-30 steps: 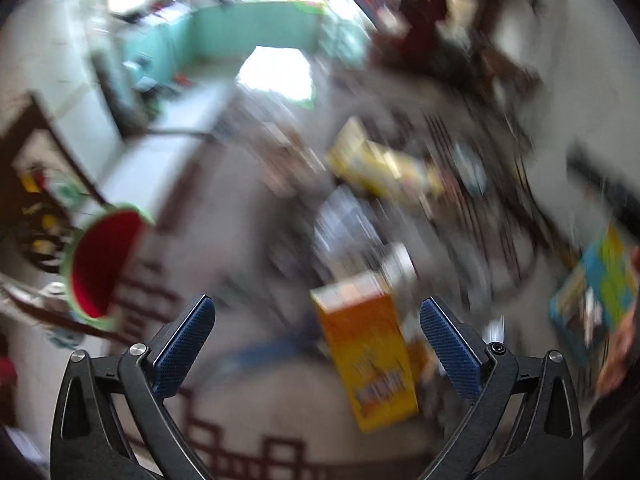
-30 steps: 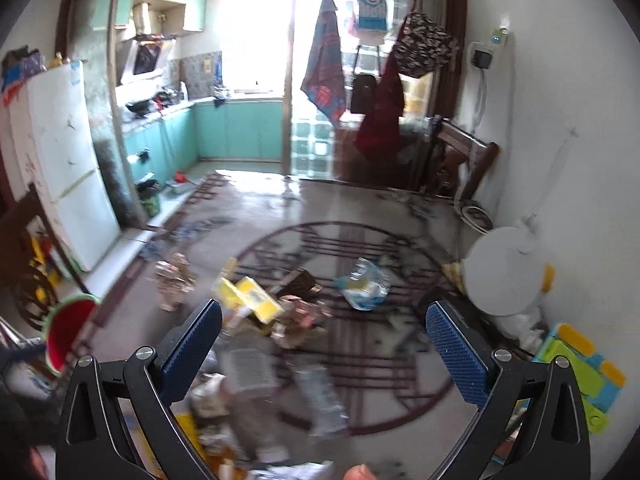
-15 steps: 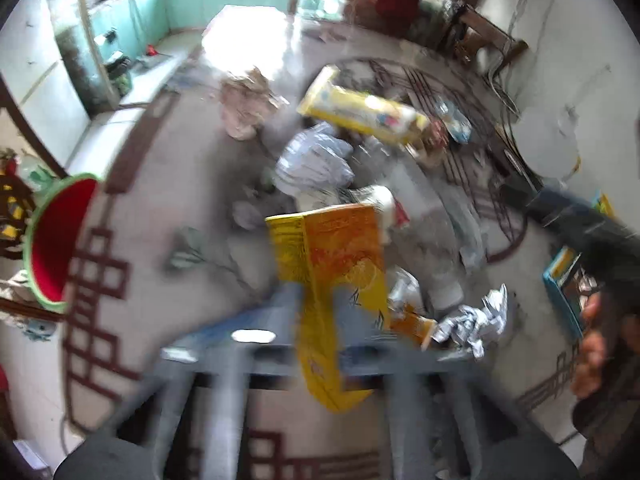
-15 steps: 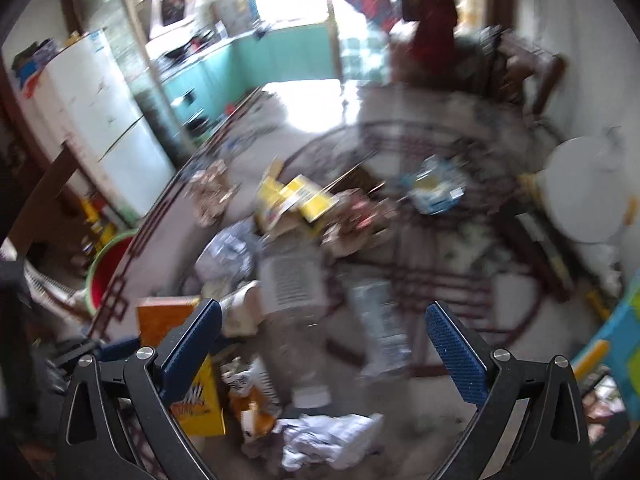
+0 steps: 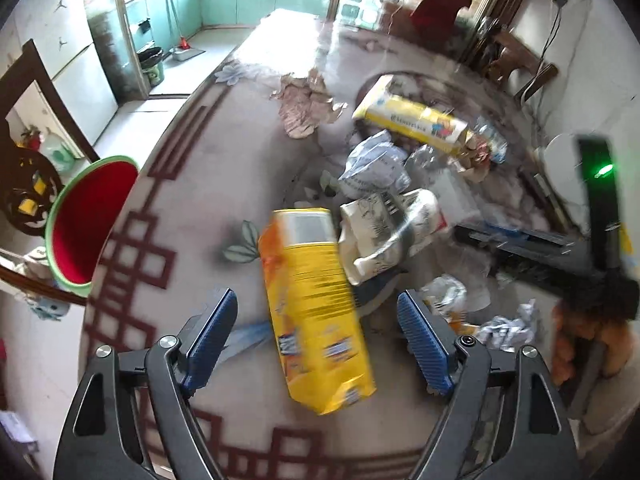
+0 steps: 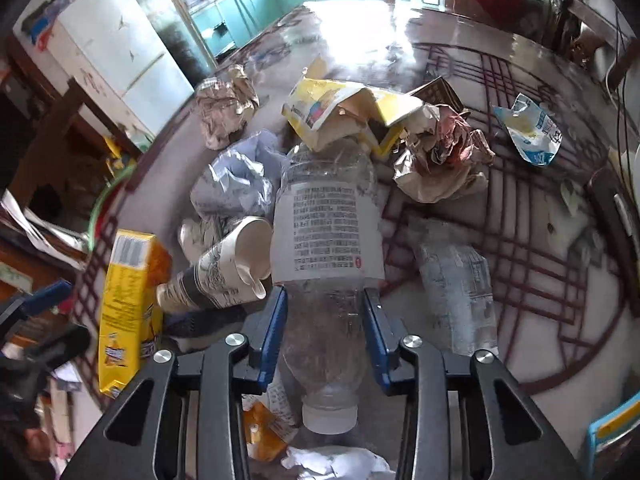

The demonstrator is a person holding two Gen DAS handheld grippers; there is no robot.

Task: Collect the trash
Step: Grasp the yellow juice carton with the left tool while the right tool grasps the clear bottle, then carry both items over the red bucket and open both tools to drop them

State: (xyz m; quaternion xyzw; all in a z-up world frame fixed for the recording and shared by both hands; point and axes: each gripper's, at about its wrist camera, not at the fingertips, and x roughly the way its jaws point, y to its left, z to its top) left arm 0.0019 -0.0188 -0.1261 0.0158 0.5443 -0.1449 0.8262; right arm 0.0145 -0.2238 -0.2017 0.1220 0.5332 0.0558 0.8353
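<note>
Trash heap on patterned floor (image 6: 560,340): clear plastic bottle (image 6: 326,236) clamped between right gripper (image 6: 325,320) pads; left gripper (image 5: 316,334) spread wide around yellow carton (image 5: 316,312), not touching

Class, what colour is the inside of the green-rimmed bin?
Red inside the green-rimmed bin, clearest in the left wrist view.

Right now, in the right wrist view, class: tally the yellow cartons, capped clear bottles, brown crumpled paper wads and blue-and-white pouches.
yellow cartons: 2
capped clear bottles: 1
brown crumpled paper wads: 2
blue-and-white pouches: 1
Total: 6
</note>
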